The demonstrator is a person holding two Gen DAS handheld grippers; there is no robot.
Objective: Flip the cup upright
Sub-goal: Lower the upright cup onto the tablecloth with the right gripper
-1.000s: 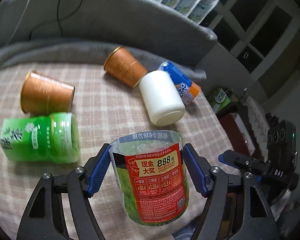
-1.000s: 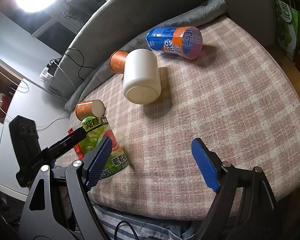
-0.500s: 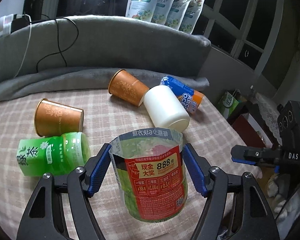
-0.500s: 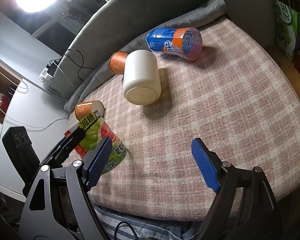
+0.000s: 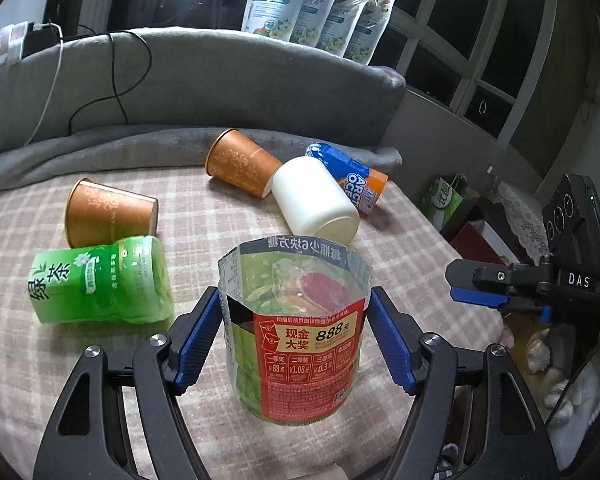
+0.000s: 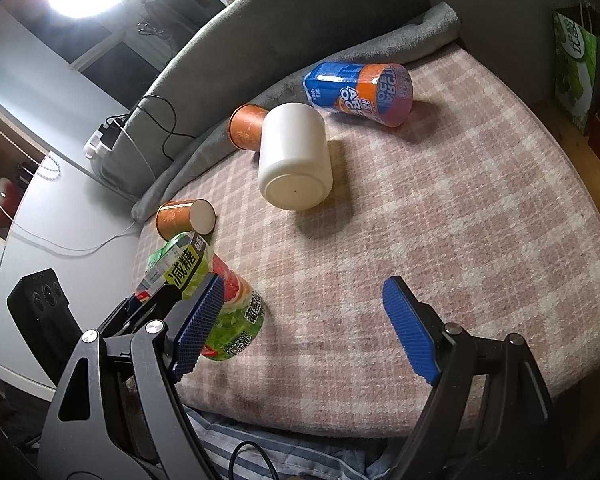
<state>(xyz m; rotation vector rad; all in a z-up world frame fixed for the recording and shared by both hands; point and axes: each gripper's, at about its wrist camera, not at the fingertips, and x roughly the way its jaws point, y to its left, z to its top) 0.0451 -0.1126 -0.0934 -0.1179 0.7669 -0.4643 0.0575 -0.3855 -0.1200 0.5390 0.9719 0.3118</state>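
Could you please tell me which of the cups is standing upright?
Only the red-labelled clear cup between the left hand-held gripper's pads, mouth up; the others lie on their sides.

Left wrist camera looking level, close; right looking down, farther; both sharing white cup (image 5: 315,200) (image 6: 294,156).

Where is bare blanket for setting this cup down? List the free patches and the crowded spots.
Free: the wide checked blanket right of the white cup, below the blue-orange cup, ahead of the open right tongs. Crowded: the far left, where both brown paper cups and the green tea cup lie.
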